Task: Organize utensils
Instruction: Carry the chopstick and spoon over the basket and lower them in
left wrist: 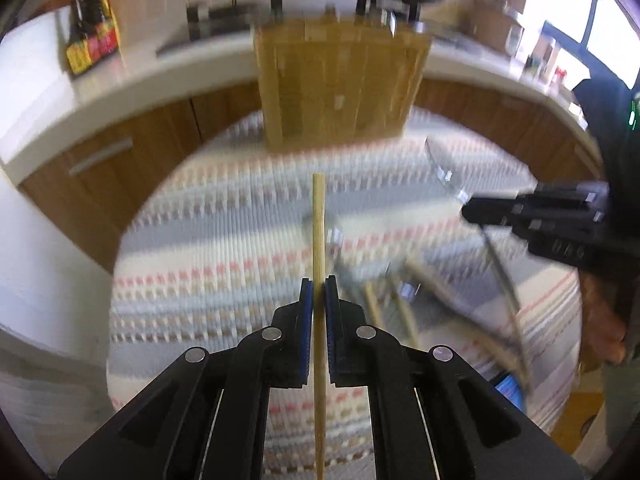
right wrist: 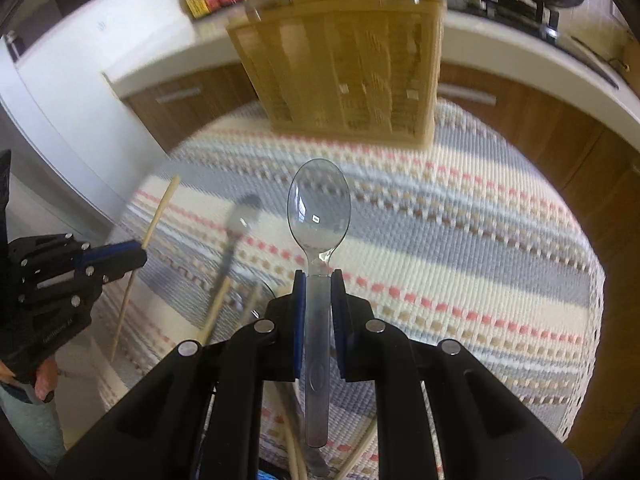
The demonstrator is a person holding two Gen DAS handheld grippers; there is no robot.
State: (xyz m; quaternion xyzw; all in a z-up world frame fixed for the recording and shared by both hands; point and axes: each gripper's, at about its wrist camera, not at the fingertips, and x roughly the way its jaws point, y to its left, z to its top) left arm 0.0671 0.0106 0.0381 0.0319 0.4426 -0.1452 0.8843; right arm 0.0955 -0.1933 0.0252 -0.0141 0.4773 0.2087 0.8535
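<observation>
Left wrist view: left gripper [left wrist: 319, 286] clamps a chopstick [left wrist: 319, 240] lengthwise; wooden organizer [left wrist: 340, 80] stands straight ahead; right gripper [right wrist: 318, 280] clamps a spoon [right wrist: 319, 208].

No text or label can be read.

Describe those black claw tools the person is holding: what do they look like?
Each gripper, left and right, is matte black plastic: two angular linkage arms dotted with round silver pivot pins, ending in flat fingers faced with blue pads. The person wears a dark sleeve.
</observation>
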